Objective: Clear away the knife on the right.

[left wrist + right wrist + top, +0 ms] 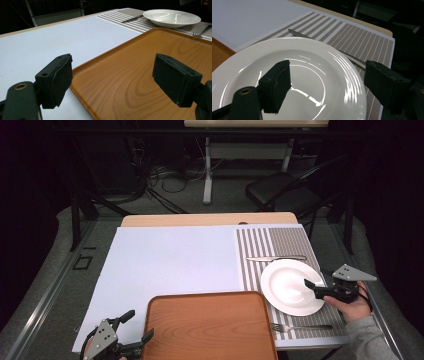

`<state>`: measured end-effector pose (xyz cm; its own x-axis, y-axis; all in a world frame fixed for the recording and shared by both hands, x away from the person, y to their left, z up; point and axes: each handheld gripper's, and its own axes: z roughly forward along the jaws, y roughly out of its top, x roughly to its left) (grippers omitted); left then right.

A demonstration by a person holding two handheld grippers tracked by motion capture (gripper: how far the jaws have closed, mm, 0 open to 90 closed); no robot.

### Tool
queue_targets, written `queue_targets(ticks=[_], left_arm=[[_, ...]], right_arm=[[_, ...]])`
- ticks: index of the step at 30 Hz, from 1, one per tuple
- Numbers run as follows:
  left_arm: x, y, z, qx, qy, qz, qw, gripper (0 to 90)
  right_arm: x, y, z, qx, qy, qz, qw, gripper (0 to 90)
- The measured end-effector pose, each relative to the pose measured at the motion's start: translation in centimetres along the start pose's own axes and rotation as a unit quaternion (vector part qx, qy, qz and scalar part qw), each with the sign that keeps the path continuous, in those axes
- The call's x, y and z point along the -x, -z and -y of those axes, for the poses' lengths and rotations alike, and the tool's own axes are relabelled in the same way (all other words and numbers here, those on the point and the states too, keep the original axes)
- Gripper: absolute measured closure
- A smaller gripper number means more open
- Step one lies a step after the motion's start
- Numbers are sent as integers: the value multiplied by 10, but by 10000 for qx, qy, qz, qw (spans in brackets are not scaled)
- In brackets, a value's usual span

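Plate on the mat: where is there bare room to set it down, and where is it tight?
The wooden tray is bare all over. The white board left of the striped mat is bare too. On the mat it is crowded: the plate lies between the knife and the fork, with the open right gripper over its rim.

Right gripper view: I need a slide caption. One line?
Open right gripper straddling the rim of a white plate on a striped placemat, knife behind.
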<state>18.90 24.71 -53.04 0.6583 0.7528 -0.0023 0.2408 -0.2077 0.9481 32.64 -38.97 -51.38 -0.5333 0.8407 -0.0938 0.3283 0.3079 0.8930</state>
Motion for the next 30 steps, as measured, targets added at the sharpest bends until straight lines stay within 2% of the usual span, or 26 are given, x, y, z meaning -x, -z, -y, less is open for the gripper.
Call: queue_targets(ticks=[10, 15, 30], left_arm=[[-1, 1, 1, 13, 0, -14, 10000, 165], [-1, 1, 1, 18, -4, -5, 10000, 165], [-1, 1, 1, 19, -2, -23, 10000, 165]], right_arm=[[16, -34, -20, -255, -29, -62, 9997, 216], [23, -44, -26, -323, -128, -62, 9994, 212], [35, -64, -43, -562, -192, -90, 9982, 211]])
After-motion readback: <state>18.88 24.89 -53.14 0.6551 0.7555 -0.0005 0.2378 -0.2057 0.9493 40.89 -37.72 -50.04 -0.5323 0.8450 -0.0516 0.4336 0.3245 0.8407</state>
